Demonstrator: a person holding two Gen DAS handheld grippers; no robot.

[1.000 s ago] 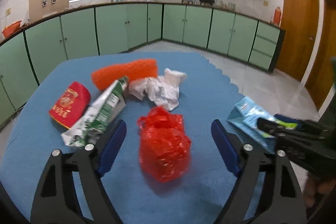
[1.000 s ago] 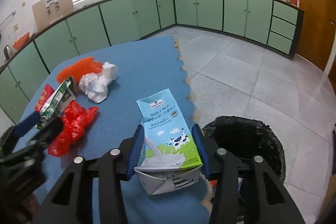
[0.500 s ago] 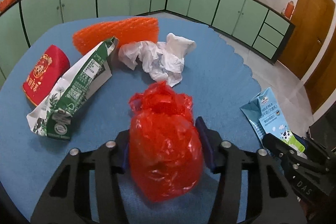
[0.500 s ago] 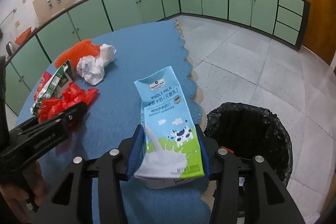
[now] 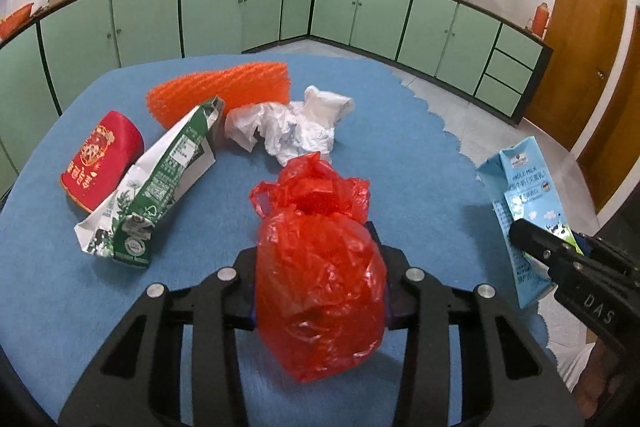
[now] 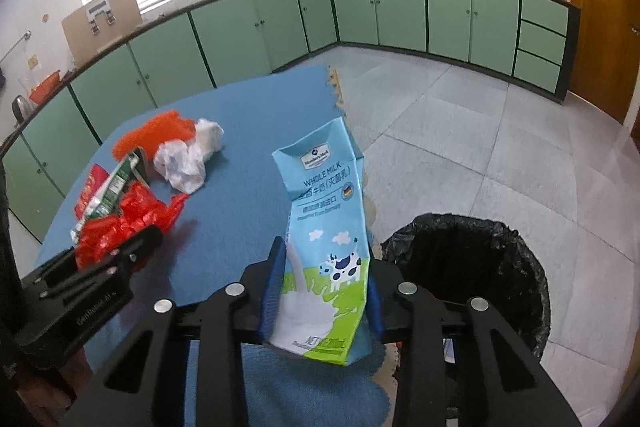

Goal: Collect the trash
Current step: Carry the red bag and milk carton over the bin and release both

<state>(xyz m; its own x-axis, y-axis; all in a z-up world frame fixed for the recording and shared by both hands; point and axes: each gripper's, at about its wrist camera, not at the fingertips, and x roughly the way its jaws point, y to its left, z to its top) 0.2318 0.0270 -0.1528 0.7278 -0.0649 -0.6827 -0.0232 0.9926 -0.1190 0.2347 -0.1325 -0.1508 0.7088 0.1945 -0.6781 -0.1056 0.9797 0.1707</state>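
Note:
A knotted red plastic bag (image 5: 320,287) sits between the blue pads of my left gripper (image 5: 316,267). Its jaws are closing and the pads press the bag's sides above the blue tablecloth (image 5: 400,147). My right gripper (image 6: 322,279) is also closing, and its pads squeeze a light-blue whole-milk carton (image 6: 324,227), which is dented and lifted near the table's right edge. The left wrist view shows the same carton (image 5: 524,195) at far right. A black-lined trash bin (image 6: 460,223) stands on the floor just right of the carton.
More litter lies at the back of the table: a flattened green-and-white carton (image 5: 160,179), a red packet (image 5: 100,159), an orange foam net (image 5: 224,91) and crumpled white paper (image 5: 292,127). Green cabinets line the walls beyond grey floor tiles.
My left gripper went from wide open in front of the red bag to closed around it. The right gripper has raised the milk carton and squeezed it narrower.

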